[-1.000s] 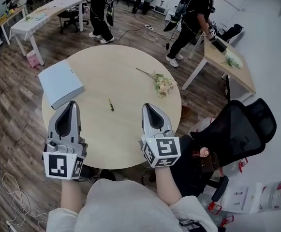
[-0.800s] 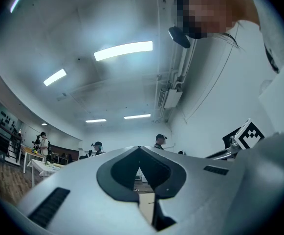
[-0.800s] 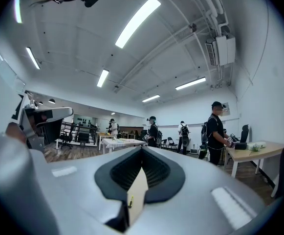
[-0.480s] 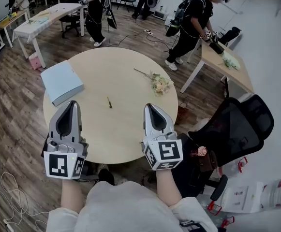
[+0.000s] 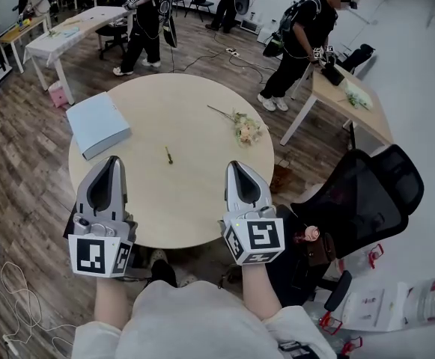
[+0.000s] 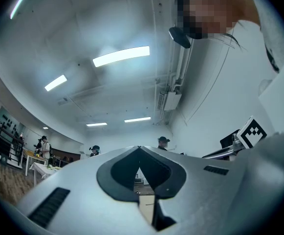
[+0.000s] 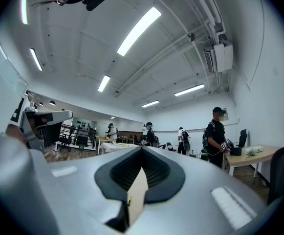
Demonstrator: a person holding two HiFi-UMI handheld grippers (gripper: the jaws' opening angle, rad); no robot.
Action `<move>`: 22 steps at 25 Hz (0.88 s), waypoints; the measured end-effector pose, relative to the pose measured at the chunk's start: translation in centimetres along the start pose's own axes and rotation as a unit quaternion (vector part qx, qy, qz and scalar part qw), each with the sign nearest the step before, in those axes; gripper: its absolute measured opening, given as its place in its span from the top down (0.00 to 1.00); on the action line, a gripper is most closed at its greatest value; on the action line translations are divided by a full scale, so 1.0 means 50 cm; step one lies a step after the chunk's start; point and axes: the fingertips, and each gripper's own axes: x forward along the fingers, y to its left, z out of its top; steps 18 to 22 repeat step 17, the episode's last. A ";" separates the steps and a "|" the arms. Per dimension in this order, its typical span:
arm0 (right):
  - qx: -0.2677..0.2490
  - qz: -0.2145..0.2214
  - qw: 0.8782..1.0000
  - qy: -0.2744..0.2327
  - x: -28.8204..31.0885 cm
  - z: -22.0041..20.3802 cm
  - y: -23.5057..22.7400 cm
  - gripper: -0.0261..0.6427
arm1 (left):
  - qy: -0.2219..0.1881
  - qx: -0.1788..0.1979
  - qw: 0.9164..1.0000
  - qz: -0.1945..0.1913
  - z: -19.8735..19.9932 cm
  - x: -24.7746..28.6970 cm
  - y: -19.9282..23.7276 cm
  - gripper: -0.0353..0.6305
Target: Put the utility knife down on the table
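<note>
The utility knife (image 5: 168, 155), a small dark and yellow stick, lies on the round wooden table (image 5: 202, 200) near its middle. My left gripper (image 5: 113, 161) hovers over the table's near left edge, shut with nothing in it. My right gripper (image 5: 234, 166) hangs over the near right edge, also shut and empty. The knife lies between the two tips, a little beyond them, touching neither. In the left gripper view the jaws (image 6: 138, 148) meet at the tip. The right gripper view shows the same (image 7: 142, 148), with a sliver of table behind the slit.
A light-blue flat box (image 5: 97, 124) lies on the table's left side. A small bunch of flowers (image 5: 247, 129) lies at the right. A black office chair (image 5: 367, 200) stands close on the right. Other tables and several people stand farther back.
Both grippers stay shut and almost still. The view has shifted slightly, so the table sits a little lower in frame. People in the background have walked on.
</note>
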 end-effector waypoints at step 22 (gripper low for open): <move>0.008 -0.006 1.000 -0.011 -0.012 0.008 -0.033 0.94 | -0.003 0.003 1.000 -0.001 0.003 0.013 -0.027 0.94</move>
